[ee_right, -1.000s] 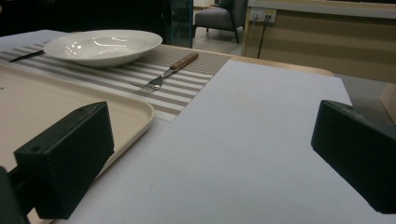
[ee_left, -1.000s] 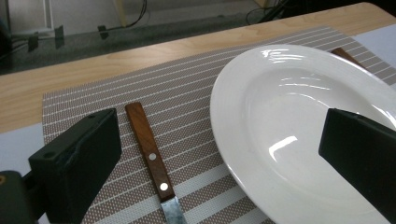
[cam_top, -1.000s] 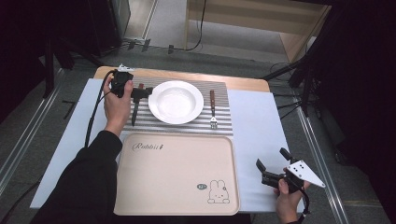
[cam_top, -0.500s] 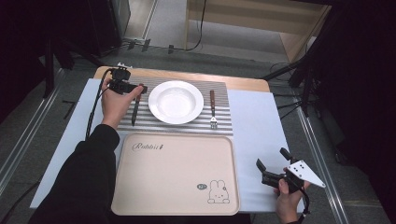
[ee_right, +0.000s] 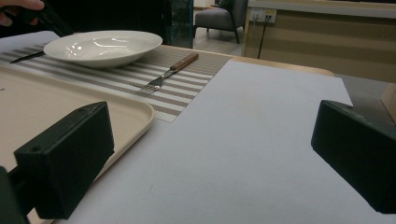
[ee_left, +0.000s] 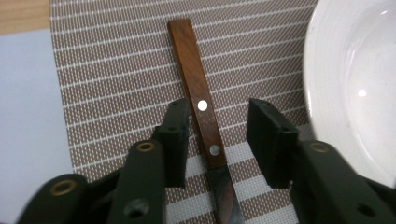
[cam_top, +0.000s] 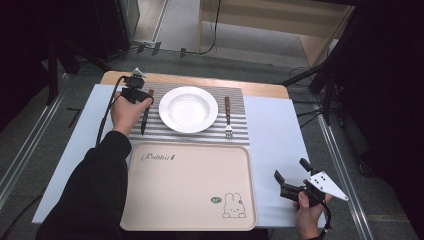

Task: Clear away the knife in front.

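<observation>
Counter (cam_top: 280, 135) w/ white sheet carries beige rabbit tray (cam_top: 187, 185) at the near side, striped placemat (cam_top: 195, 132) behind it. White plate (cam_top: 188, 109) sits mid-mat, fork (cam_top: 227, 117) to its right. Wood-handled knife (ee_left: 201, 112) lies on mat left of plate; left tongs (ee_left: 219, 140) straddle its handle, have just been closing, one pad touching, other w/ gap, not clamped yet. Right tongs (cam_top: 291, 176) spread wide apart, nothing between, near counter's right corner.
</observation>
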Demonstrator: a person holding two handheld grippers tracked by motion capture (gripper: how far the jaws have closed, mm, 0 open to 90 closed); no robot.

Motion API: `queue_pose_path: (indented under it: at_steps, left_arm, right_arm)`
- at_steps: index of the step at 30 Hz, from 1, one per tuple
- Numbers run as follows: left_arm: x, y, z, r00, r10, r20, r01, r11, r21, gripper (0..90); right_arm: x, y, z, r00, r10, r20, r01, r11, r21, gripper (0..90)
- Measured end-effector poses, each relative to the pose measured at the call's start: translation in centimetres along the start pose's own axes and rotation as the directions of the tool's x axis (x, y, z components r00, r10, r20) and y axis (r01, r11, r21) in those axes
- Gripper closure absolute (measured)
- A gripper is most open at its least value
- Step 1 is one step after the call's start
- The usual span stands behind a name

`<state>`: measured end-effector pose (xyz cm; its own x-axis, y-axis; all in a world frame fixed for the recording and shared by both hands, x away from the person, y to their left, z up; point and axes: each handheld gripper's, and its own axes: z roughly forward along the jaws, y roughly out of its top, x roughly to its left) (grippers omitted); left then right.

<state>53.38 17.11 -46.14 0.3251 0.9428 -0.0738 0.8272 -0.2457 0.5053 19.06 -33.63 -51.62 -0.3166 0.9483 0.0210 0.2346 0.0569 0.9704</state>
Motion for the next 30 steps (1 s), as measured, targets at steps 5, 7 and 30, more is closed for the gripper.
queue_pose_path:
  at_steps: [5, 7, 30]
  left_arm:
    - [-0.4, -0.1, 0.4, 0.9993, 0.013, -0.035, -0.012, 0.9996, 0.027, 62.1]
    - [-0.7, -0.2, 0.6, 0.996, 0.039, -0.08, -0.036, 0.9984, 0.043, 64.9]
    - [-1.5, -0.5, 1.3, 0.9911, 0.062, -0.117, -0.052, 0.9948, 0.087, 76.2]
  right_arm:
    - [0.0, 0.0, 0.0, 1.0, -0.001, 0.0, 0.001, 1.0, 0.0, 0.0]
    - [0.0, 0.0, 0.0, 1.0, 0.0, 0.0, 0.0, 1.0, 0.001, 0.0]
    - [0.1, 0.0, 0.0, 1.0, 0.0, 0.007, 0.0, 1.0, 0.009, 0.0]
